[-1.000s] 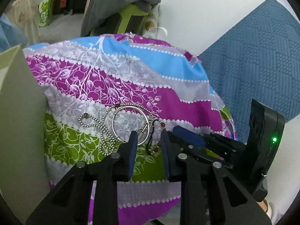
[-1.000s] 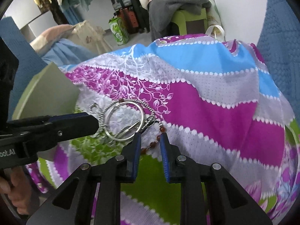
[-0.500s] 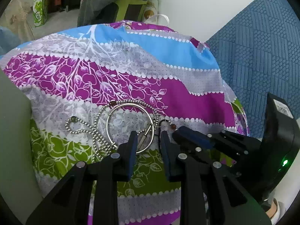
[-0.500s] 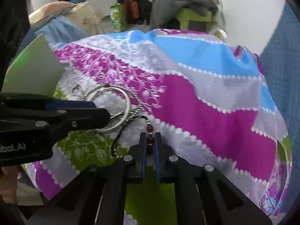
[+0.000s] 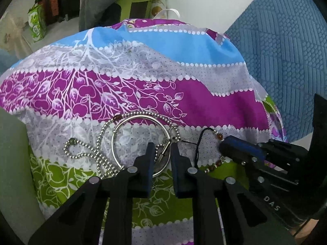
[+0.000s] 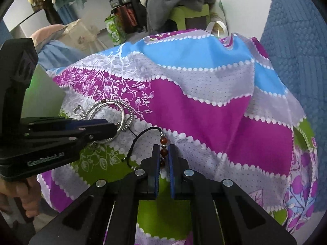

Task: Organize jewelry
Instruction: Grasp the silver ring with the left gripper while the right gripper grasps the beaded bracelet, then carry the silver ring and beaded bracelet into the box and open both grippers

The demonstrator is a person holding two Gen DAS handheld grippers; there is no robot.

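A silver bangle [image 5: 130,130] and a silver ball chain [image 5: 98,157] lie on a striped floral cloth [image 5: 184,102]. A brown bead bracelet on a black cord [image 6: 163,143] lies to their right. My right gripper [image 6: 163,153] is shut on the bead bracelet; it also shows in the left wrist view [image 5: 235,145]. My left gripper [image 5: 162,151] is open, its fingers on either side of the bangle's near edge and a small clasp [image 5: 163,151]. The left gripper shows in the right wrist view [image 6: 110,128] over the bangle [image 6: 114,110].
A pale green box wall [image 5: 14,163] stands at the cloth's left edge. A blue quilted cushion [image 5: 286,51] lies to the right. A green stool with grey clothes [image 6: 179,4] and bags stand on the floor beyond.
My right gripper closed on the bead bracelet and drew it right, away from the bangle. My left gripper moved forward and now straddles the bangle's near edge.
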